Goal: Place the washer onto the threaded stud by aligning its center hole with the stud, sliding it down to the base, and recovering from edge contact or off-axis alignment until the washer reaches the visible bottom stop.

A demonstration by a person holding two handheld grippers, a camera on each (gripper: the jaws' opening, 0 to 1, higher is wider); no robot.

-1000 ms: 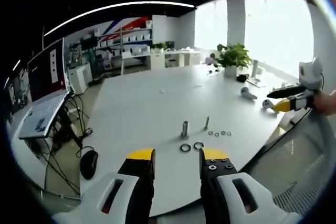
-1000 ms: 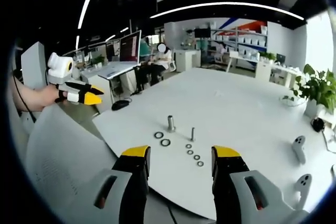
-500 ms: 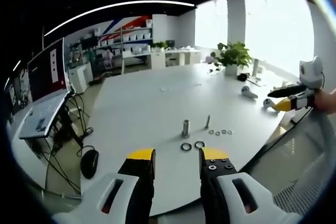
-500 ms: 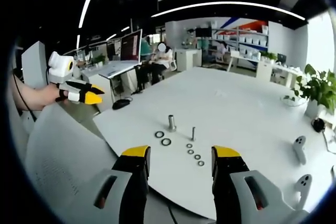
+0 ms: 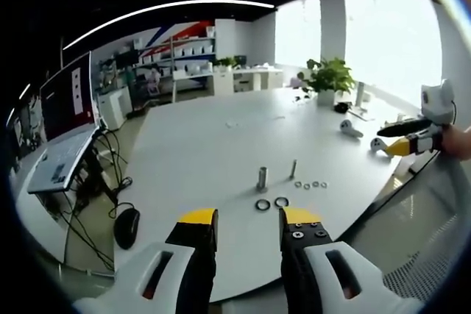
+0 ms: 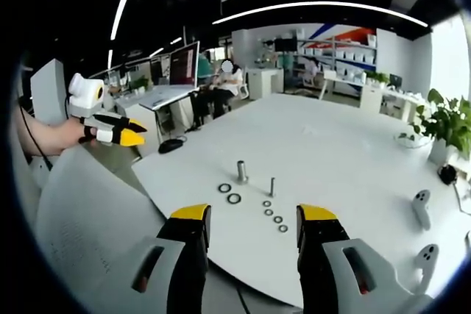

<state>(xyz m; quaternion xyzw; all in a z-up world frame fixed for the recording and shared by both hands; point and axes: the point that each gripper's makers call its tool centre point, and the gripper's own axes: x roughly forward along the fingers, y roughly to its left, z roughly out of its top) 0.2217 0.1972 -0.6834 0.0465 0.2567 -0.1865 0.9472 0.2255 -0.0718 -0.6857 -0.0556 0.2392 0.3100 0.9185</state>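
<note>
On the white table stand two studs: a thick metal stud (image 5: 261, 179) (image 6: 241, 172) and a thin threaded stud (image 5: 293, 169) (image 6: 271, 187). Two large dark washers (image 5: 263, 204) (image 6: 234, 198) lie in front of the thick stud. A row of several small washers (image 5: 310, 184) (image 6: 273, 215) lies beside the thin stud. My left gripper (image 5: 249, 220) is open and empty, short of the table edge. My right gripper (image 6: 252, 217) is also open and empty, short of the washers. Each gripper also appears at the other view's edge, the right gripper (image 5: 412, 137) and the left gripper (image 6: 110, 131), held by a hand.
Two white controllers (image 6: 418, 208) lie on the table's far side near a potted plant (image 5: 325, 79). A laptop (image 5: 55, 167) on a stand and a black mouse (image 5: 124, 227) sit off the table's left edge. A grey mesh chair back (image 6: 81, 218) is close below the grippers.
Both views have drifted slightly; the studs and washers sit a touch lower and rightward in them. Nothing on the table has moved, and both grippers stay open.
</note>
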